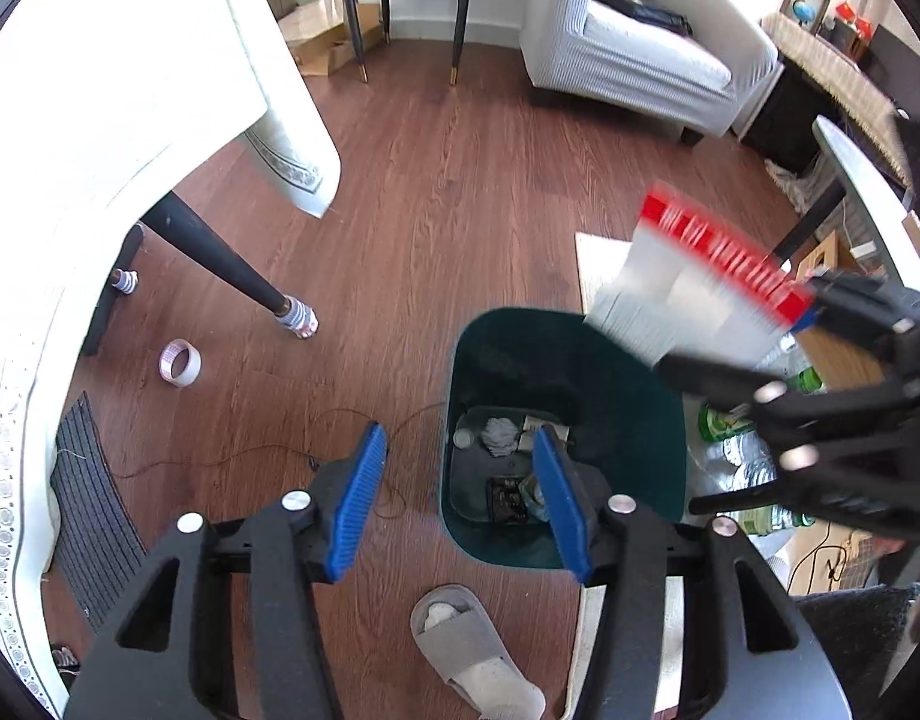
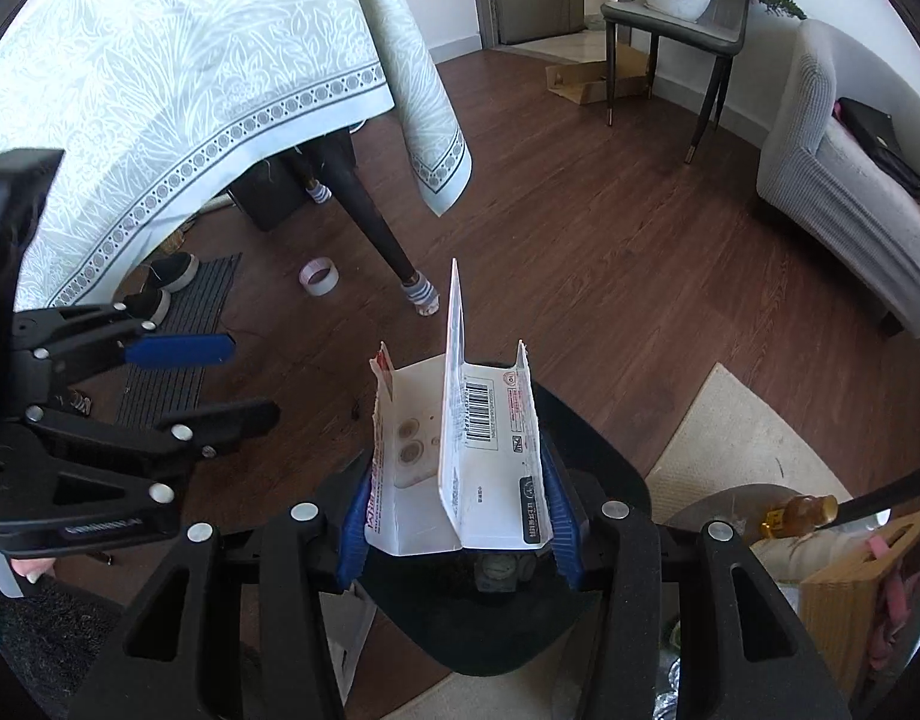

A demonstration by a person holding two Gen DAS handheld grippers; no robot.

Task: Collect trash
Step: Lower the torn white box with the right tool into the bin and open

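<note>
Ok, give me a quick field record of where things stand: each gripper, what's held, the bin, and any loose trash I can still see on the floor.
right gripper: shut on the torn white and red cardboard package, over the bin
left gripper: open, nothing between its blue pads, beside the bin
dark green plastic trash bin: open top, on the wooden floor, already holds crumpled scraps
roll of tape: lying on the floor near the black table leg
grey slipper: on the floor in front of the bin
</note>
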